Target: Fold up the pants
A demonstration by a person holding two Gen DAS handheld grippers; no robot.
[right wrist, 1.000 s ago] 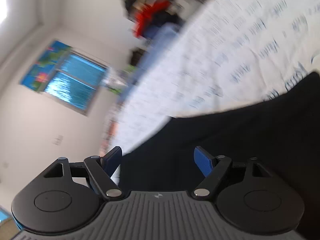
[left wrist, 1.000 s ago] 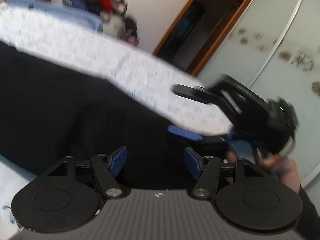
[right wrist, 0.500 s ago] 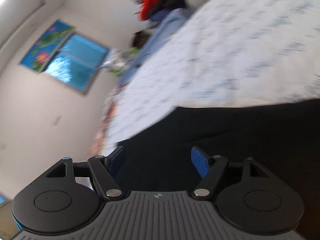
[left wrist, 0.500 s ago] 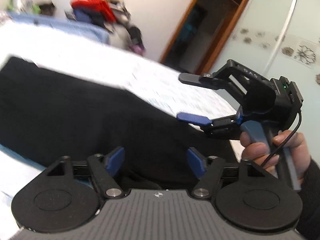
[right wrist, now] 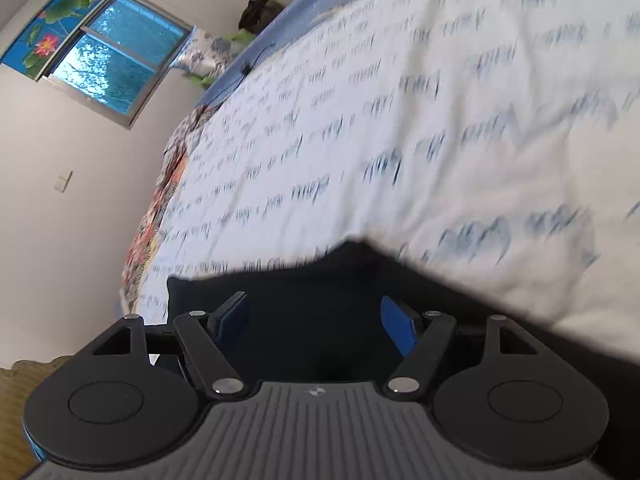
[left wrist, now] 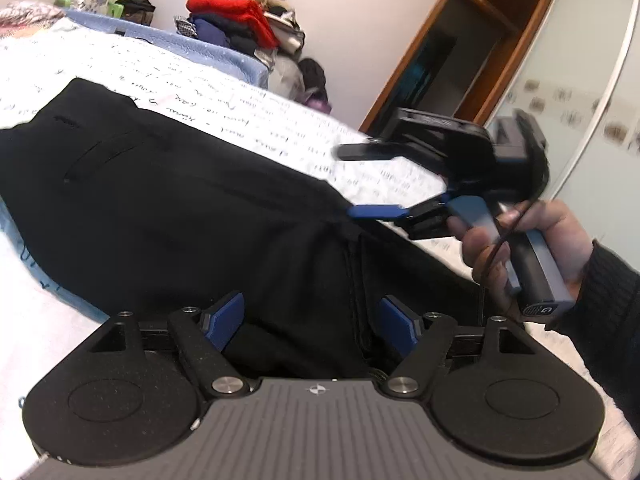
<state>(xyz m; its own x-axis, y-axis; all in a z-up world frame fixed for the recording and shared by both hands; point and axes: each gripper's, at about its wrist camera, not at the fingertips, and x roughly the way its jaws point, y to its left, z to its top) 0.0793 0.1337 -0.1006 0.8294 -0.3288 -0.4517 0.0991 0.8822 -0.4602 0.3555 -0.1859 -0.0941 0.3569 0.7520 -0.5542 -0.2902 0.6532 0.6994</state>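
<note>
On the printed bedsheet point(left wrist: 224, 92), black pants point(left wrist: 192, 208) lie under both gaping tongs: left tongs point(left wrist: 312, 318), right tongs point(left wrist: 362, 182).

The right gripper point(left wrist: 360, 182) is smeared by motion in the left wrist view, its upper finger soft-edged. The pants point(left wrist: 180, 208) run out of frame at the left edge and vanish beneath the left gripper point(left wrist: 312, 316) body — their near end is hidden. In the right wrist view the bedsheet point(right wrist: 440, 128) print blurs, perhaps script, unreadable, and the pants' edge there is fuzzy.
</note>
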